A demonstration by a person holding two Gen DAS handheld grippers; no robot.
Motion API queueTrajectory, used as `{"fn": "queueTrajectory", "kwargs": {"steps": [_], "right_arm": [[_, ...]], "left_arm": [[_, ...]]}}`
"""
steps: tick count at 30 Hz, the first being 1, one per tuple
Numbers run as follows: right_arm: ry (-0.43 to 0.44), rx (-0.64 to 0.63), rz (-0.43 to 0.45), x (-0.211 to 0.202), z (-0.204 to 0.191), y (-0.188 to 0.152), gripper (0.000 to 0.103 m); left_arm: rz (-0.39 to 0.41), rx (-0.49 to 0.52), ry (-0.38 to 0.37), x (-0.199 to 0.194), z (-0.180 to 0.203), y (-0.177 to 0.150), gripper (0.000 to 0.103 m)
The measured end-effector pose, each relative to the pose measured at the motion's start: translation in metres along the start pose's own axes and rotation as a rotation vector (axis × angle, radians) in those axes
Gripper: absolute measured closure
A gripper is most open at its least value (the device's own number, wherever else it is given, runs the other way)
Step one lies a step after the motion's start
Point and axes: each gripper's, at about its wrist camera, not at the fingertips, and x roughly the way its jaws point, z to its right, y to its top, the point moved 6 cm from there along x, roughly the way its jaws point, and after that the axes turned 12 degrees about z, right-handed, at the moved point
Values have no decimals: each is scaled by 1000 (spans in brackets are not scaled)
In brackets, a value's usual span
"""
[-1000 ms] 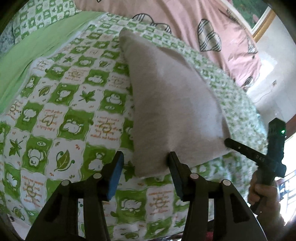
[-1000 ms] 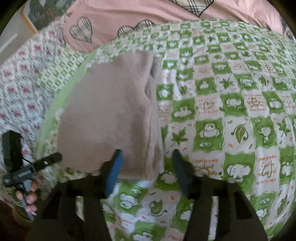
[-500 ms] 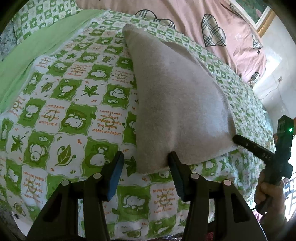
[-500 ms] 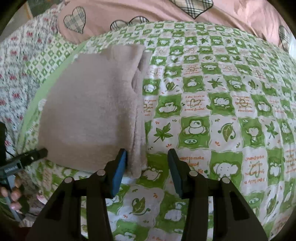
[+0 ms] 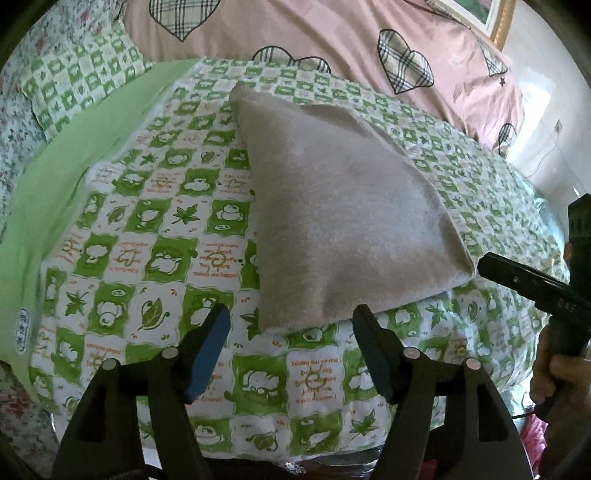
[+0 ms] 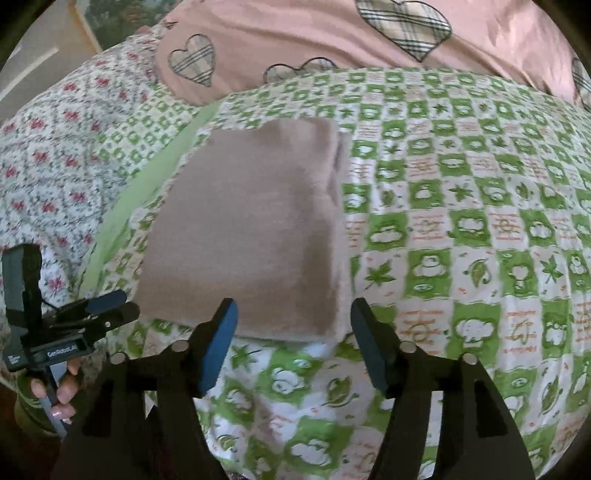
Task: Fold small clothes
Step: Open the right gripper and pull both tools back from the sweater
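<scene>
Folded beige garment (image 5: pixel 343 229) flat on green patterned quilt (image 5: pixel 155 258), just in front of pink heart-print bedding (image 5: pixel 332 40). Left gripper (image 5: pixel 291 332) spread wide at garment's near edge, gripping nothing. Right gripper (image 6: pixel 293 325) likewise spread and empty, just short of garment's near right corner.

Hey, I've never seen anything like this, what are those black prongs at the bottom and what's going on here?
No robot here: a person holds two hand grippers, each carrying a wide-angle camera. One picture looks along the left gripper, the other along the right gripper. Both are open and hold nothing. Each view also catches the other gripper at its edge. A folded beige garment lies on a green-and-white patterned bedsheet, with a pink heart-print quilt behind it.
</scene>
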Motion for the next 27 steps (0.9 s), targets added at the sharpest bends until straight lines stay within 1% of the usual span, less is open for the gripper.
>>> {"fn": "queueTrajectory", "kwargs": {"steps": [3,7,12,16,21,27], "right_arm": [[16,-16,8,-3,-3,-3,24],[12,-28,9,-5,-4,-11,19],[8,-5,-12,-3,1,-20,18],[4,-10,-25,-2,0,-24,17],[-6,-26,-24,0,-3,-23,17],[-1,-35,-24,7,-7,-16,17]], "left_arm": [[3,4,18,-4,-2,-4,29],[17,37,79,-9,-6,-12,27],[16,39,78,-13,-8,-19,25],[12,43,90,-14,-8,-22,23],[8,53,91,-11,-5,-19,22],[5,61,118,-1,-5,-7,22]]}}
